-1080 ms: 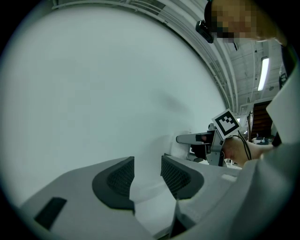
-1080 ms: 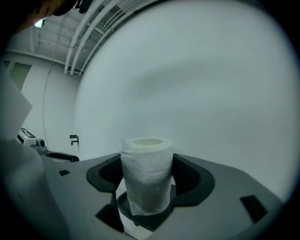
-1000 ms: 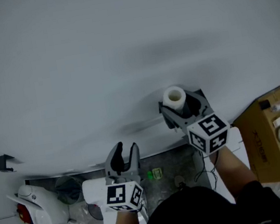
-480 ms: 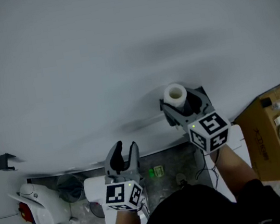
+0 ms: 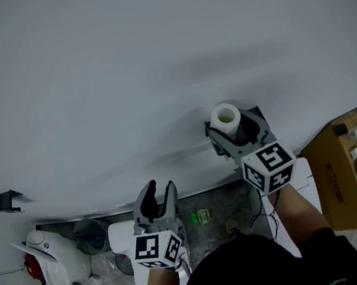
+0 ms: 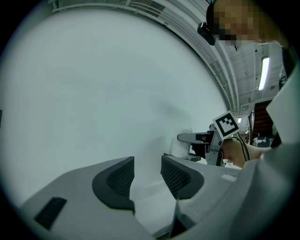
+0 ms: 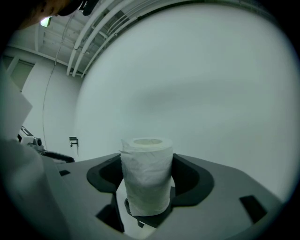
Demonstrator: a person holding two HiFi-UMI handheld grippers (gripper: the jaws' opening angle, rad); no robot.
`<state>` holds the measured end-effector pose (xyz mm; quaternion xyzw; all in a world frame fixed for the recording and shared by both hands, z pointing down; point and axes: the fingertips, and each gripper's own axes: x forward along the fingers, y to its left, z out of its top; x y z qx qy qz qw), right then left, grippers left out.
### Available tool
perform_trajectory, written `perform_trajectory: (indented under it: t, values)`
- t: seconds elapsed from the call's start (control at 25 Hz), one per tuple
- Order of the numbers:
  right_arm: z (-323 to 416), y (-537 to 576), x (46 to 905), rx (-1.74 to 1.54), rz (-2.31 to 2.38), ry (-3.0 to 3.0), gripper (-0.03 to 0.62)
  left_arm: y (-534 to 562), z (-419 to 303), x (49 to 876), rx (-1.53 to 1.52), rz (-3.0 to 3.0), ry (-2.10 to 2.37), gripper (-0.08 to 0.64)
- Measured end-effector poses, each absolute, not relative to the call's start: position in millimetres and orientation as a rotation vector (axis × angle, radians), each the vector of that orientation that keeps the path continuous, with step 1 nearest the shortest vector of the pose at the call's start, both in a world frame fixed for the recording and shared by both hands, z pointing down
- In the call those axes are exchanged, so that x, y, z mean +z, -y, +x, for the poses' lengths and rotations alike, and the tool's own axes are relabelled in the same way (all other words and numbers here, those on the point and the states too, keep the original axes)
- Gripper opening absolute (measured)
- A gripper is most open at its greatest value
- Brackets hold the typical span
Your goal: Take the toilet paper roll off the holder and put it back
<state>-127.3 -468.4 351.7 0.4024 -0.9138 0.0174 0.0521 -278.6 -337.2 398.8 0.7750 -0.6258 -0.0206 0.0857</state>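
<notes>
Pale grey wall fills most of the head view, with a strip of speckled floor along the lower edge. At the right edge of the frame stands a cardboard box with small items on top, and a white appliance with a red part sits in the lower left corner. The right gripper, just right of centre, is closed on the toilet paper roll. The roll stands upright between both pads, close against the wall. In the right gripper view a dark holder part shows just under the roll. The left gripper, low and left of centre, points at the wall with its jaws apart and nothing between them. A small black bracket sticks out from the wall at the far left.
</notes>
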Motion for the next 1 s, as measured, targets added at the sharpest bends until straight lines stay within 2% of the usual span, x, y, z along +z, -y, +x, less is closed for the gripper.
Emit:
perform_trajectory:
  t: [0.68,1.0]
  values:
    - [-136,389,355,0.066,1.256,2.75,0.296,277,-288,411,-0.107,2.345,1.763,0.166]
    - [-112,334,373,0.148,1.353,2.704,0.296,247,-274,421,-0.086,2.411,1.638,0.166]
